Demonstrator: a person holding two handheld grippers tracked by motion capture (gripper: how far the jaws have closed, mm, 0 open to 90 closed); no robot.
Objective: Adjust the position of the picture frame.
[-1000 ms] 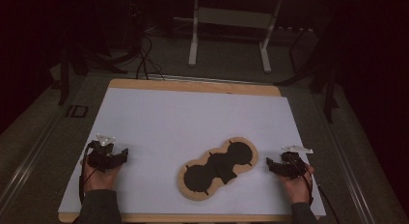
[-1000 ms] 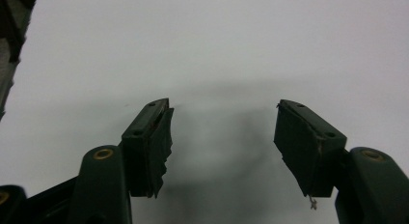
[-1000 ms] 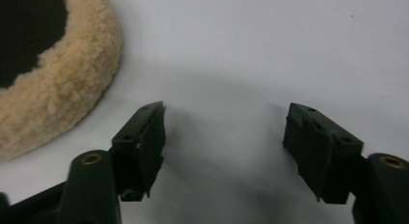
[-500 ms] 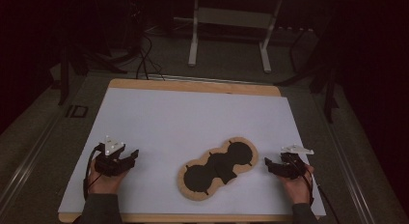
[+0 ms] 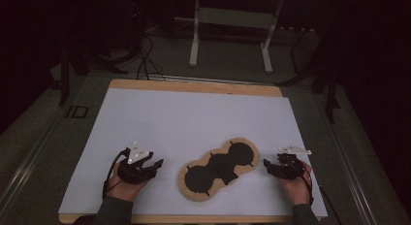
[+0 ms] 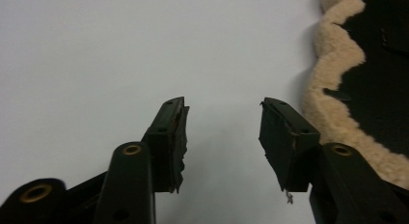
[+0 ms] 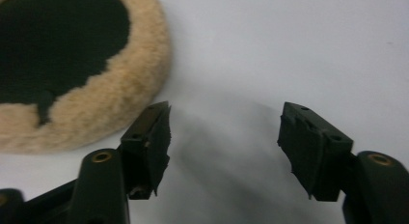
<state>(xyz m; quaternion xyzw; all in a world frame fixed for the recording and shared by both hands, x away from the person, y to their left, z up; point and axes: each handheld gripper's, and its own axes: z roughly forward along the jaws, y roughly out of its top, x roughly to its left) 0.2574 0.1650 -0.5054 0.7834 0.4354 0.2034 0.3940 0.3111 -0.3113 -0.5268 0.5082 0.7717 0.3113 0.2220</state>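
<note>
A peanut-shaped pad [image 5: 219, 168] with a tan fleece rim and a black middle lies flat on the white sheet, near the front. My left gripper [image 5: 154, 168] rests on the sheet just left of it, pointing at it. In the left gripper view the gripper [image 6: 224, 105] stands open; its jaws have just been closing with nothing between them, and the fleece rim [image 6: 333, 113] lies to their right. My right gripper [image 5: 269, 168] sits at the pad's right end. In the right gripper view it [image 7: 225, 110] is open, its jaws also just closing on nothing, with the fleece rim [image 7: 120, 89] at the upper left.
The white sheet [image 5: 194, 118] covers a wooden table [image 5: 194, 85]. A small dark frame [image 5: 77, 111] lies off the table's left side. Behind the table stand a pale metal frame [image 5: 230, 16] and cables [image 5: 143, 55] on the dark floor.
My left gripper has slid right across the sheet, closer to the pad. The right gripper and the pad have stayed in place.
</note>
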